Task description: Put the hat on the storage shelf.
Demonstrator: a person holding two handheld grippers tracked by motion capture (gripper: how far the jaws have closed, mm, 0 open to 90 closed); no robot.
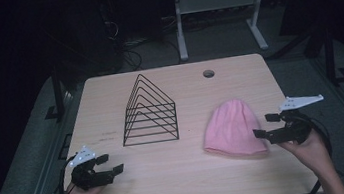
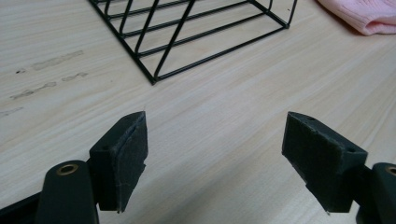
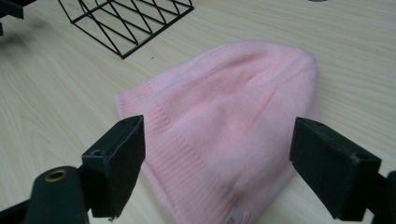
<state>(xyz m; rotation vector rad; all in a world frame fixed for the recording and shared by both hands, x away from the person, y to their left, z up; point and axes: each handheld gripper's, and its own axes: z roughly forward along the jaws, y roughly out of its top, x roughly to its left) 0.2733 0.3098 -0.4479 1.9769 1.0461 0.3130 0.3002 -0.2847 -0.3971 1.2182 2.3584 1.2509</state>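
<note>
High view: pink hat point(image 1: 233, 128) not yet gripped; right gripper point(image 1: 266, 126) poised beside it, left gripper point(image 1: 111, 164) idle, both jaws apart.

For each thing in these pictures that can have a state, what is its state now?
pink beanie: lying flat on the table, not gripped, ribbed edge toward the person.
wire rack: standing upright, nothing in its slots.
left gripper: open, holding nothing, near the table's left front.
right gripper: open, beside the beanie's right edge, fingers apart and facing the beanie.
table: bearing the rack and beanie.
</note>
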